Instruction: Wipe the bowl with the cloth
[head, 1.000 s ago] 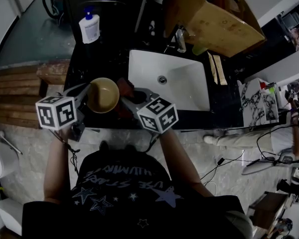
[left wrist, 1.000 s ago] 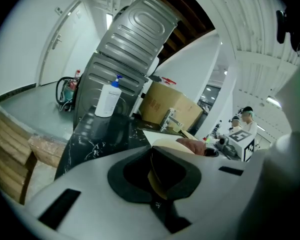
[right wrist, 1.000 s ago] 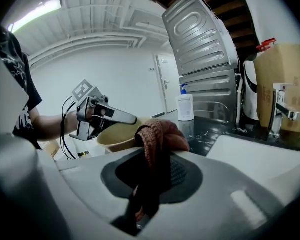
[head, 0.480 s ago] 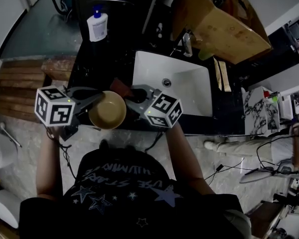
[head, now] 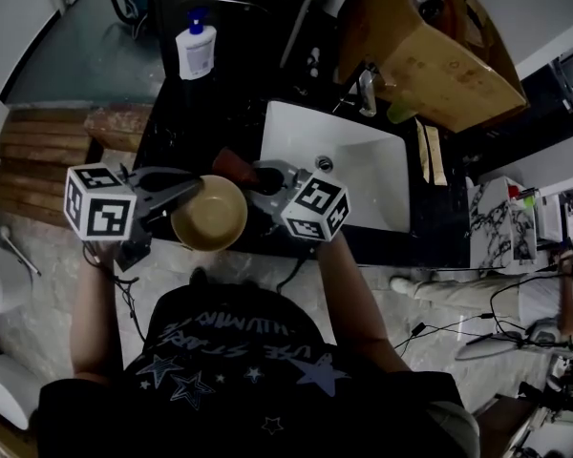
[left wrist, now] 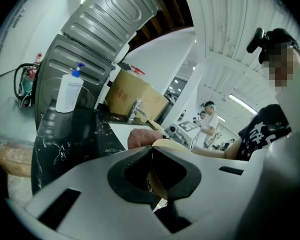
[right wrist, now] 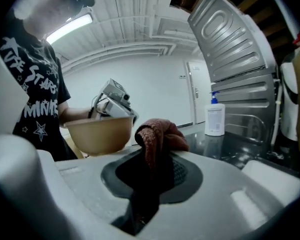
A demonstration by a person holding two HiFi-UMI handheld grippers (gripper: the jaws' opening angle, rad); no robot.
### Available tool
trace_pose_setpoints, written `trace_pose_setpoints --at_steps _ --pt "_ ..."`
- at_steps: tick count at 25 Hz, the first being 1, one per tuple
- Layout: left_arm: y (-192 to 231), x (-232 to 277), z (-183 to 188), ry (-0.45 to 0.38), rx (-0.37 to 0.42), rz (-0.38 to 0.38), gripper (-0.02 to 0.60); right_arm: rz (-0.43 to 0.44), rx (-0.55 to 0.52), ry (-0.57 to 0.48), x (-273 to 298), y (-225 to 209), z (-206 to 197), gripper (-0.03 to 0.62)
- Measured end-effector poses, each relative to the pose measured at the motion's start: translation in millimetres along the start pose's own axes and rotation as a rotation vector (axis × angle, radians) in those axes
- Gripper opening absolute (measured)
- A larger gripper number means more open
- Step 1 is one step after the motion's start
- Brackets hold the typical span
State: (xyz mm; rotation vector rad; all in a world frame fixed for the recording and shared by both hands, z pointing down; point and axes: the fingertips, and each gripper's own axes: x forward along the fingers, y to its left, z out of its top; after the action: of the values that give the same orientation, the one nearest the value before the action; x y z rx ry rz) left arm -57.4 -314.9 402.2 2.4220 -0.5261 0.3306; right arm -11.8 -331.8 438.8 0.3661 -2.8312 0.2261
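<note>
Far left of the white sink (head: pixel 363 184), past the end of the black countertop (head: pixel 172 127): stacked wooden slats (head: pixel 38 156) above pale floor. Closer to the sink, over the counter's front edge: the left gripper (head: pixel 183 195), jaws pinched almost together on the left rim of a tan bowl (head: pixel 210 216). Shown in the left gripper view as a thin bowl wall nipped between the dark pads (left wrist: pixel 125 174). Bowl carried mouth-up, clear of the countertop, just left of the sink's left edge, near rim about level with the counter's front edge. Beside the bowl's far rim: a rust-brown cloth (head: pixel 231 163), bunched and clamped in the shut jaws of the right gripper (head: pixel 255 173), which reaches in from the sink side. Touch or gap between cloth and bowl not clear. Open black counter behind the bowl, running back from the sink's left edge to a white pump bottle (head: pixel 196 51) at the rear. Behind the sink: a faucet (head: pixel 368 89). Over the sink's rear right corner: a large cardboard box (head: pixel 430 55), crowding that edge.
</note>
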Motion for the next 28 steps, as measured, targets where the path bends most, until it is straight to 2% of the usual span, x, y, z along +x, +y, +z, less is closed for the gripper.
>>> trace_pose_setpoints --at_steps 3,7,10,12,20,28 --pt "2 -8 24 -0.115 -0.062 0.004 0.017 -0.097 -0.022 -0.022 -2 -10 -4 0.066" --pt "-4 -1 47 -0.189 -0.116 -0.008 0.017 -0.121 -0.081 -0.13 9 4 16 0.066" --pt "-9 7 61 -0.223 -0.139 -0.038 0.017 -0.13 -0.082 -0.196 16 11 29 0.066" --pt "-11 11 67 -0.229 -0.133 -0.033 0.017 -0.122 -0.07 -0.213 20 16 31 0.066" --pt "2 23 65 -0.204 -0.038 0.077 0.018 -0.071 0.005 -0.214 23 34 19 0.066" --pt "34 14 64 -0.239 -0.049 0.212 0.018 0.005 0.019 -0.168 25 57 8 0.066"
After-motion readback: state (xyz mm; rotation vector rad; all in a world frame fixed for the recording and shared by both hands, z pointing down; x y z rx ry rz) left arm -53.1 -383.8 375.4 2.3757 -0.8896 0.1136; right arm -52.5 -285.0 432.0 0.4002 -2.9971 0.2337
